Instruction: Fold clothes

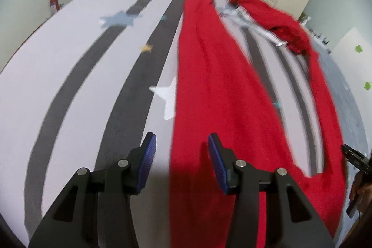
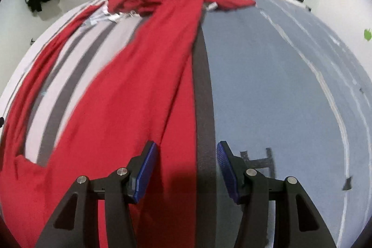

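Red garment [image 1: 209,85]: long, stretched flat lengthwise on the striped bedcover [image 1: 81,62], near end spread wide, far end bunched and crumpled.

The left gripper [image 1: 182,145], blue-padded jaws apart and empty, hangs over a long red garment [image 1: 209,85] on the grey-striped bed cover [image 1: 69,62].

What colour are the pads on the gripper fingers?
Blue, ribbed pads on black fingers; clearest in the right wrist view.

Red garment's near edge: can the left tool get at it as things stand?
Probably yes. The left tool stands open over the red garment, whose edge lies flat on the striped bedspread between its fingers, with nothing on top of it.
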`<state>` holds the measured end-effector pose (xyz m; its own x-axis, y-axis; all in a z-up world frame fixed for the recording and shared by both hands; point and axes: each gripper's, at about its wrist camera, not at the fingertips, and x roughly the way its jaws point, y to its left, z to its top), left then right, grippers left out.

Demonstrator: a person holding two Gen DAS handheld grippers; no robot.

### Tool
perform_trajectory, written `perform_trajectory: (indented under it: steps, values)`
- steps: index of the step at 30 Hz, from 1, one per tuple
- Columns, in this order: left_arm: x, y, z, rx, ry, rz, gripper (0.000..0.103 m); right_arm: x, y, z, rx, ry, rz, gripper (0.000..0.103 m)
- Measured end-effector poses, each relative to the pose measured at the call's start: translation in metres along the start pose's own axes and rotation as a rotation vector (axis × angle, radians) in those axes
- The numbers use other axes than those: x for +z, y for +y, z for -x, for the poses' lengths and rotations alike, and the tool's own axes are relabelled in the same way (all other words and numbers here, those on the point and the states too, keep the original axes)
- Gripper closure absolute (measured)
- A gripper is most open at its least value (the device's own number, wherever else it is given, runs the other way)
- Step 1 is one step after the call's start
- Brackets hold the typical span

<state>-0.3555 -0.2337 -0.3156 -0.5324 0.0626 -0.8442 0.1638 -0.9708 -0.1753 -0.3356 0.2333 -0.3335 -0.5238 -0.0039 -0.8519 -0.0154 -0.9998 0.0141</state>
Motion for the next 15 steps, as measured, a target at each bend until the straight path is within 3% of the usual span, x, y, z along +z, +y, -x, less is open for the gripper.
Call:
perform_trajectory:
  steps: [5,6,9,12,15]
  values:
    - [-0.006,-0.006,-0.008,0.009,-0.008,-0.075,0.06,-0.006,-0.005,0.002,0.013,-0.028,0.002,0.05]
    - [-0.006,-0.007,-0.009,0.01,-0.009,-0.086,0.065,-0.006,-0.006,0.003,0.017,-0.028,-0.001,0.05]
    - [-0.009,-0.006,-0.007,0.022,-0.008,-0.126,0.097,-0.006,-0.006,0.002,0.02,-0.027,0.009,0.05]
    - [-0.004,-0.003,0.0,0.064,-0.026,-0.124,0.101,-0.004,-0.005,0.001,0.01,-0.027,0.022,0.05]
    - [0.001,0.018,0.009,0.053,-0.042,-0.023,0.101,-0.003,-0.008,0.002,-0.002,-0.025,0.018,0.05]
